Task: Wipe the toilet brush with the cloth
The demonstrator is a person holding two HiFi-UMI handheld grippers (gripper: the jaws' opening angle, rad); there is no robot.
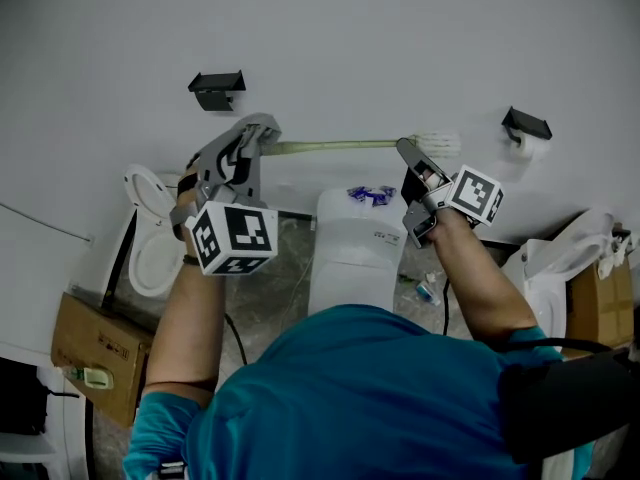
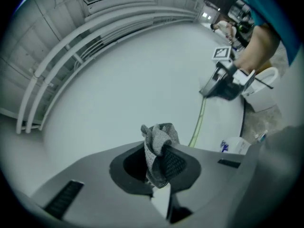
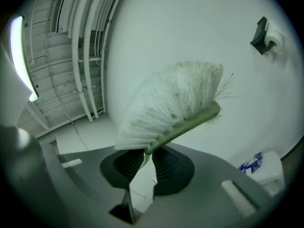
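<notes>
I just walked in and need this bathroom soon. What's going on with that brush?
A person holds a toilet brush out level in front of the wall, above the toilet tank. The right hand-held gripper is clamped on the brush's green neck, just below the white bristles. The left hand-held gripper pinches a grey cloth at the other end of the handle. Whether the cloth is touching the handle isn't clear.

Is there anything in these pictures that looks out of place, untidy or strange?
Only small things. A crumpled blue-and-white wrapper lies on top of the white rectangular tank, and some small litter lies on the floor beside it. The pale green toilet brush and the grey mesh cloth look undamaged.
</notes>
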